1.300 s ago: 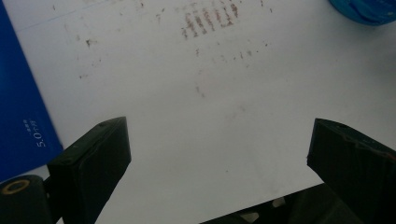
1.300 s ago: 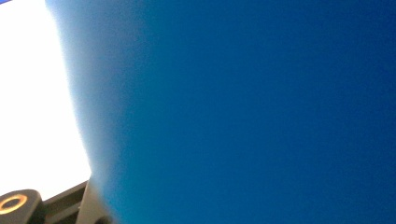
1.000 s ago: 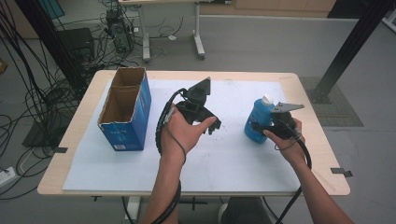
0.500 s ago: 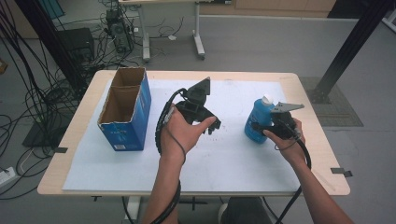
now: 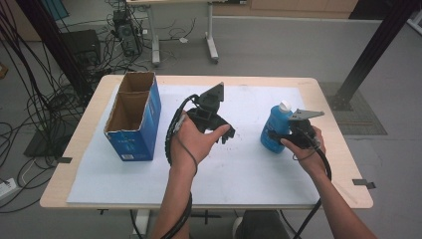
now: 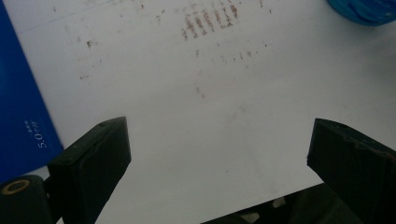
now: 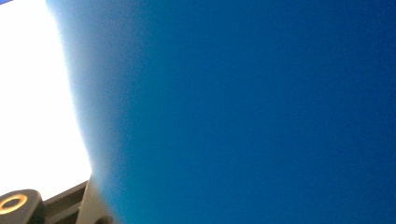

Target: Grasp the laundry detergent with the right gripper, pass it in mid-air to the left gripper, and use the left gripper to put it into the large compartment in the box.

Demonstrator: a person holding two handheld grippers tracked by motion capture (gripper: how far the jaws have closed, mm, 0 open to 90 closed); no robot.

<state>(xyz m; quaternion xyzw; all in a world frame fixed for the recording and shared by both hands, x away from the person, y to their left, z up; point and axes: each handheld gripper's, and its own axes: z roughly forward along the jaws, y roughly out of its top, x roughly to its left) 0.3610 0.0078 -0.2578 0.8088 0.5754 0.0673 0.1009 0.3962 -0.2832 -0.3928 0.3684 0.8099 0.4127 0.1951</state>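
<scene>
Your right gripper (image 5: 276,135) is clamped on the bottle (image 5: 275,128), jaws pressed against its lower body from the side nearest your right hand (image 5: 302,144). In the right gripper view the bottle (image 7: 243,112) sits so close it blurs into plain blue.

Your left gripper (image 5: 225,133) hangs over bare sheet mid-table, jaws wide apart, nothing between them. In its own view the 2 pads (image 6: 100,158) frame only stained white sheet (image 6: 210,116).

Bottle: right part of the table (image 5: 343,149), on the white sheet, well apart from the box (image 5: 133,119).

- Handling, as a judgement: plastic, rigid enough to take a squeeze but with some give. Smooth rounded wall, so likely slippery under flat pads. Fill level can't be read; treat it as possibly heavy and sloshing.
- Hold point: the broad lower body, where you are now, gives the pads most surface. The neck under the white cap (image 5: 284,105) is narrower and would let the body swing.
- Pointing: long axis upright, cap up, base down on the sheet. No clear lean seen.

Box: open top up, 2 compartments, at the table's left, long axis running away from you.
</scene>
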